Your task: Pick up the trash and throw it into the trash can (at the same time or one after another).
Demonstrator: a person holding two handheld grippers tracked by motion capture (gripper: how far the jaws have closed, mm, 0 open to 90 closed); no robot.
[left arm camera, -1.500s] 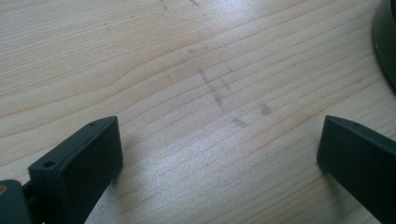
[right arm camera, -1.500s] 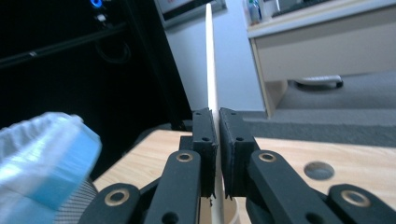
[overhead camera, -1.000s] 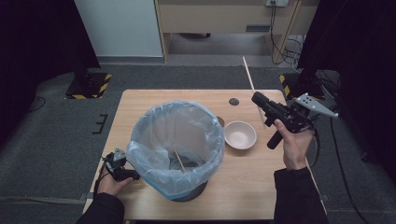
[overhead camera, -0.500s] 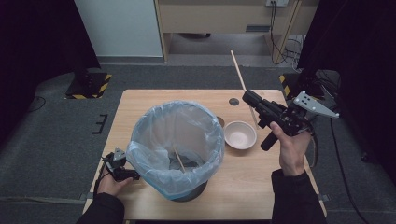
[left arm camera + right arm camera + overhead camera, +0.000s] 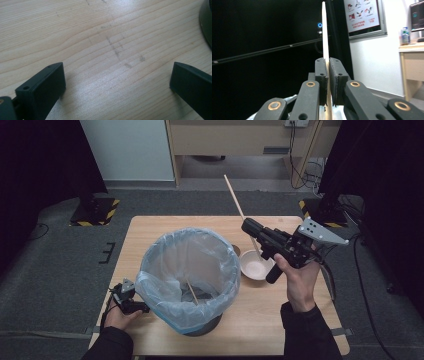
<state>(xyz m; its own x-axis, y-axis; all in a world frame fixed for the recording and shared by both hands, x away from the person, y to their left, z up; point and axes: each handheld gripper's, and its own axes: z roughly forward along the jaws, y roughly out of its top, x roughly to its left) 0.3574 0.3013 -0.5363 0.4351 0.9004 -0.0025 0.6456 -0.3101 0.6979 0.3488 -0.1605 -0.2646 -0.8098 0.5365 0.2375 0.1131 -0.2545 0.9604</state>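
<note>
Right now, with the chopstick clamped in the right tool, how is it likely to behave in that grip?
The chopstick probably stays stiff: it juts straight past the right tool with no sag. It looks thin and likely light. Gripped near one end by narrow pads, it could pivot or slip if bumped against the lined bin, where another stick already lies.

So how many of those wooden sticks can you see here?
2. One chopstick is clamped in the right gripper, pointing up above the table. The other stick lies inside the lined bin; more may be hidden there.
</note>
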